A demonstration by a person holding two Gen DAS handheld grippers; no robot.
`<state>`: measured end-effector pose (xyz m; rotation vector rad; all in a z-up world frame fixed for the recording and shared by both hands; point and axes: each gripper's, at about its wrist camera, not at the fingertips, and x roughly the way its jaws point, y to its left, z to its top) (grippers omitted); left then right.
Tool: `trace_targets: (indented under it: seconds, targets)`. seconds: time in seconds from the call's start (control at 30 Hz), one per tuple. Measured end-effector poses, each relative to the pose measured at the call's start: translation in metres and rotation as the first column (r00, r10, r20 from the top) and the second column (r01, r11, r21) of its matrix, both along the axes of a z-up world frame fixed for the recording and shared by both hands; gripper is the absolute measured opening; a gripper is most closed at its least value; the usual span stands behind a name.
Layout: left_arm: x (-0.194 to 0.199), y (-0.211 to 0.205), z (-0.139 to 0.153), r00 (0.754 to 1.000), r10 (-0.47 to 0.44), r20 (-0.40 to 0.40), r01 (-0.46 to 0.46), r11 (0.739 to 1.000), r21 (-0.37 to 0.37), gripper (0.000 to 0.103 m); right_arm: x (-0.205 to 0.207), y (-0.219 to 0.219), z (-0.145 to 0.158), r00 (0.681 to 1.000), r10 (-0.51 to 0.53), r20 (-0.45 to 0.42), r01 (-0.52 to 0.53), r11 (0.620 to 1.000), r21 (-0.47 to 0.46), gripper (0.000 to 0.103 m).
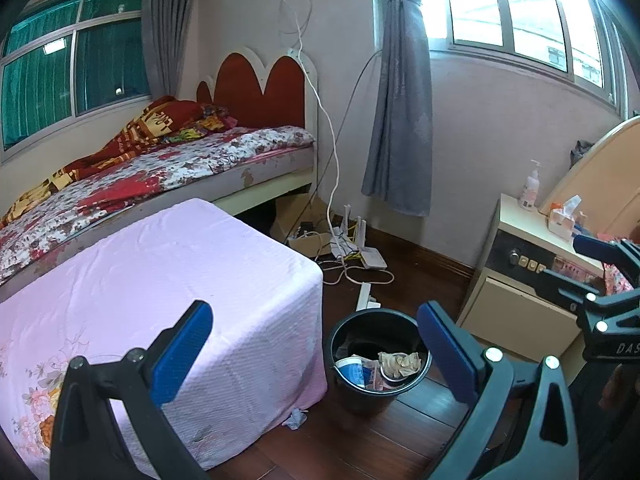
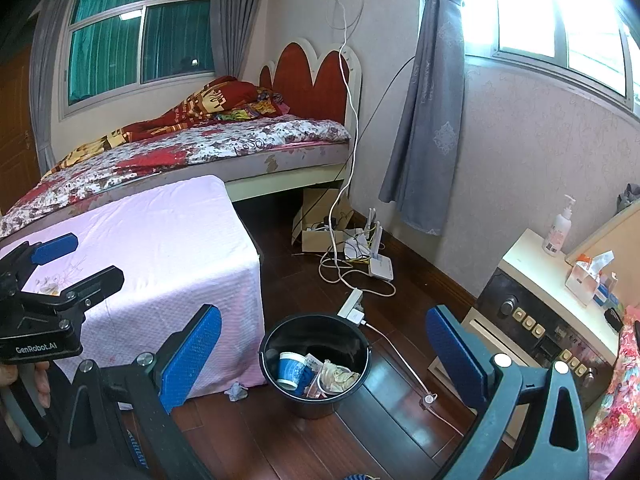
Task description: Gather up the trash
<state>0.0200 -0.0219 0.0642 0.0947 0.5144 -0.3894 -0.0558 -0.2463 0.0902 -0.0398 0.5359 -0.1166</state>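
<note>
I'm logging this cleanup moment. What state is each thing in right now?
Left claw: open, empty.
Right claw: open, empty.
Black trash bucket: upright on the floor, partly filled.
Blue paper cup: inside the bucket, tilted.
Crumpled tissue in bucket: inside, beside the cup.
Crumpled wad on floor: loose, at the foot of the pink-covered box, outside the bucket.

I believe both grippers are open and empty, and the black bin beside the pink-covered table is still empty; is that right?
Not quite: the black bin is not empty. The right wrist view shows a blue paper cup and crumpled paper inside. Both grippers, left and right, are open and empty.
</note>
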Motion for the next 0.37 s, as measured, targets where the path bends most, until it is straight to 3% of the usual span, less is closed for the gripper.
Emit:
trace_targets:
  seconds: [0.37]
  targets:
    - [-0.0033, 0.0007, 0.0014, 0.999, -0.036, 0.015, 0.036, 0.999, -0.007, 0.102, -0.0027, -0.0033, -0.0021, 1.000, 0.001, -0.005, -0.001, 1.000, 0.001, 0.103]
